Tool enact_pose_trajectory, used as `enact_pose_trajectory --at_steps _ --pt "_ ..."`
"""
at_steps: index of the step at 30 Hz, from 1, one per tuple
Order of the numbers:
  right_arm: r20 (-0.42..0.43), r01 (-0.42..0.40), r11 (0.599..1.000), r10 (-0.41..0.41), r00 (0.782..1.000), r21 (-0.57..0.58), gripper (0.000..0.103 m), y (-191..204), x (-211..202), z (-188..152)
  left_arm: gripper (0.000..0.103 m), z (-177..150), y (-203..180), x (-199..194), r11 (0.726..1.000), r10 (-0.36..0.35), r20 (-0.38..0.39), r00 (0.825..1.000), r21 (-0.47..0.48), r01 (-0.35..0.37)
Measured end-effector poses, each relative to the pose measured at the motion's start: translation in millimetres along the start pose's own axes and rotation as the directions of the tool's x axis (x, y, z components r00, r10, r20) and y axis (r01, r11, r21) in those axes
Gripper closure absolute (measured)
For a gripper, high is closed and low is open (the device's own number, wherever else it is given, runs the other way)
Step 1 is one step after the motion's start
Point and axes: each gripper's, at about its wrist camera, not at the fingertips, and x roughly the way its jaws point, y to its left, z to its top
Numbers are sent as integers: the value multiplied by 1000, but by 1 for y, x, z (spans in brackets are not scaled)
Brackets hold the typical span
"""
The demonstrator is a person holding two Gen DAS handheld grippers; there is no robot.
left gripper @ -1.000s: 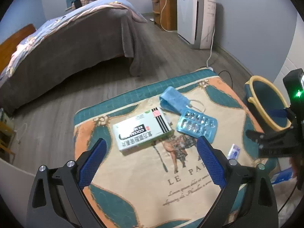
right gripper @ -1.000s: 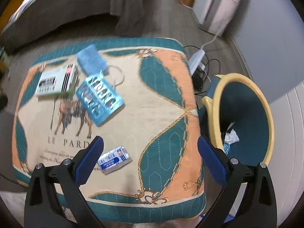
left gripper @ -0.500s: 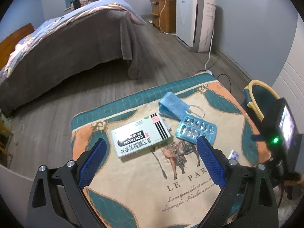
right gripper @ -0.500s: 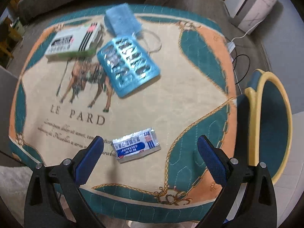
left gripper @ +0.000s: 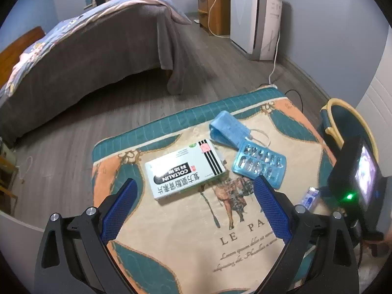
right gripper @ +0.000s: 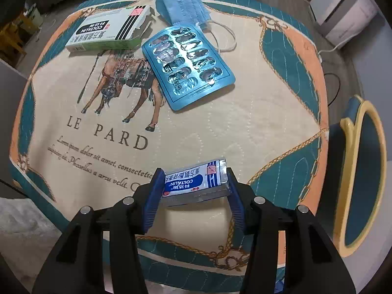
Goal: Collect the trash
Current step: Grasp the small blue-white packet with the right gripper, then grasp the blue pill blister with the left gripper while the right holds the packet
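On the horse-print cloth (right gripper: 245, 122) lie a white medicine box (right gripper: 110, 30), a blue blister pack (right gripper: 188, 63) and a blue face mask (right gripper: 182, 5). My right gripper (right gripper: 194, 178) points straight down at the cloth's near edge. Its jaws are closing, and a small blue-and-white sachet (right gripper: 193, 181) spans the gap and touches both pads. My left gripper (left gripper: 196, 183) hovers open over the cloth, just short of the box (left gripper: 183, 171), with nothing between its fingers. In the left wrist view the sachet (left gripper: 311, 197) peeks out beside the right gripper's camera housing (left gripper: 357, 183).
A teal bin with a yellow rim (right gripper: 360, 171) stands on the floor right of the cloth. Beyond it are a bed (left gripper: 85, 49), a white appliance (left gripper: 254, 17), a wooden cabinet (left gripper: 215, 9) and cables on the floor (left gripper: 294, 93).
My right gripper dropped toward the cloth and its jaws narrowed from wide open onto the sachet. The left gripper has stayed in place.
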Motion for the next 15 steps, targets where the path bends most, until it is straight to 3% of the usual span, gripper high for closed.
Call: enact_pose_trajectory --at_steps 6,8,13,15 --pt "41 -9 997 6 999 81 54 -25 -30 11 8 -4 -3 11 1000 13 -29 999 12 -13" --pt "63 28 997 -33 997 78 54 -38 -52 20 8 -5 -7 17 1000 10 -49 999 17 -9" --pt "178 53 991 -75 981 125 54 -78 -97 33 8 -8 -29 40 999 26 -89 996 44 -22" --pt "191 15 987 -45 981 160 54 -95 -95 34 8 -8 -42 48 998 34 -90 995 50 -30"
